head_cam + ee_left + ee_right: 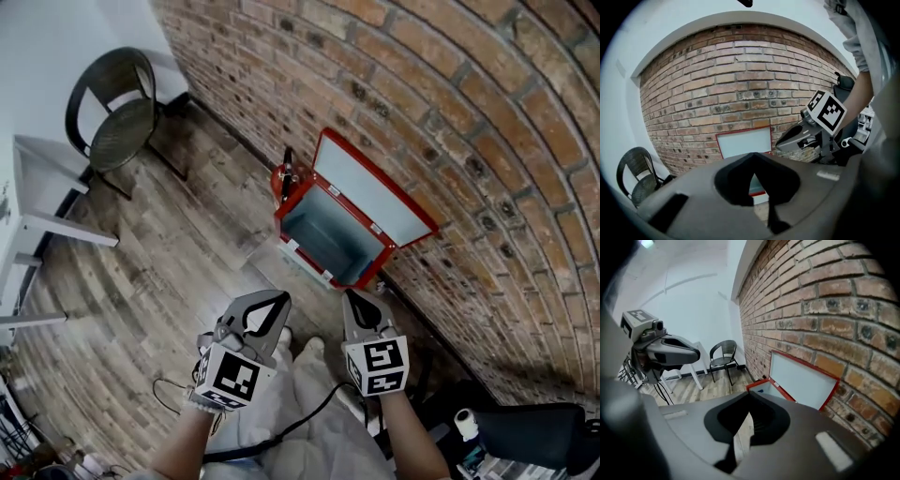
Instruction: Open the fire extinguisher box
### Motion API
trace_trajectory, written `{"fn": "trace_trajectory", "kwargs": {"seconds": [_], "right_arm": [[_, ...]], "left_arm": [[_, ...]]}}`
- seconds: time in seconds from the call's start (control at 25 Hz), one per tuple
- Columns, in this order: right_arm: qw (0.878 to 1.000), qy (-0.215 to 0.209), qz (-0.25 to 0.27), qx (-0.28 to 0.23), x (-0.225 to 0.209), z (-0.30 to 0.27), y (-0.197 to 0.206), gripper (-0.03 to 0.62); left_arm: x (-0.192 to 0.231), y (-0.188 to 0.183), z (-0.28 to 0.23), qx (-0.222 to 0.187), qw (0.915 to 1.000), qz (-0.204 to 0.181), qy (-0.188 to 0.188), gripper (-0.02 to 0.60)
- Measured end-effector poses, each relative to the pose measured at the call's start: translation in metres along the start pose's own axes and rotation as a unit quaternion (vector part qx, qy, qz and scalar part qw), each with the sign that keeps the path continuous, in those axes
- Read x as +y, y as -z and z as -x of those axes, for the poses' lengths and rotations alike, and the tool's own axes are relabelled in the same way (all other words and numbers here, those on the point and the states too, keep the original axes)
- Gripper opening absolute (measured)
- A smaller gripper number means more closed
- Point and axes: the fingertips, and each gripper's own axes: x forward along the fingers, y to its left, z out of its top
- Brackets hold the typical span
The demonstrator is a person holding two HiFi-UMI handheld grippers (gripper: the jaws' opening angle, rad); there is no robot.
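The red fire extinguisher box [298,200] stands on the floor against the brick wall, its lid [373,195] swung up and leaning on the bricks, pale inside showing. A red extinguisher [283,177] stands just left of it. Both grippers hang well above and in front of the box, side by side. My left gripper [277,300] is shut with nothing in it; so is my right gripper [365,302]. In the left gripper view the lid [743,143] shows beyond the shut left gripper [753,157]. The right gripper view shows the lid [801,379] past the shut right gripper [750,398].
A dark chair [117,105] stands at the far left by the wall corner, with a white table [33,197] nearer. A black cable [173,398] lies on the wood floor. Dark equipment [534,433] sits at the lower right.
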Motion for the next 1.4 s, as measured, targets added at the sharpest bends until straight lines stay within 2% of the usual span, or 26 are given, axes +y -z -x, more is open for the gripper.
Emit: {"fn": "trace_trajectory", "kwargs": {"seconds": [0.32,0.56,0.76,1.12,1.4], "right_arm": [[0.997,0.039,0.006,-0.063,-0.011,0.054,-0.069,0.006],[0.993,0.057,0.014,-0.099,-0.018,0.092,-0.106,0.006],[0.99,0.067,0.024,-0.122,-0.018,0.12,-0.13,0.006],[0.98,0.085,0.049,-0.171,-0.023,0.16,-0.171,0.006],[0.974,0.099,0.058,-0.195,-0.029,0.181,-0.187,0.006]], "left_arm": [[0.008,-0.07,0.034,-0.038,0.9988,-0.017,-0.025,0.0],[0.008,-0.11,0.053,-0.056,0.9975,-0.032,-0.029,0.0],[0.006,-0.13,0.065,-0.065,0.9967,-0.04,-0.027,0.0],[0.008,-0.176,0.081,-0.107,0.9919,-0.059,-0.034,0.0],[0.014,-0.192,0.093,-0.126,0.9893,-0.057,-0.046,0.0]]}}
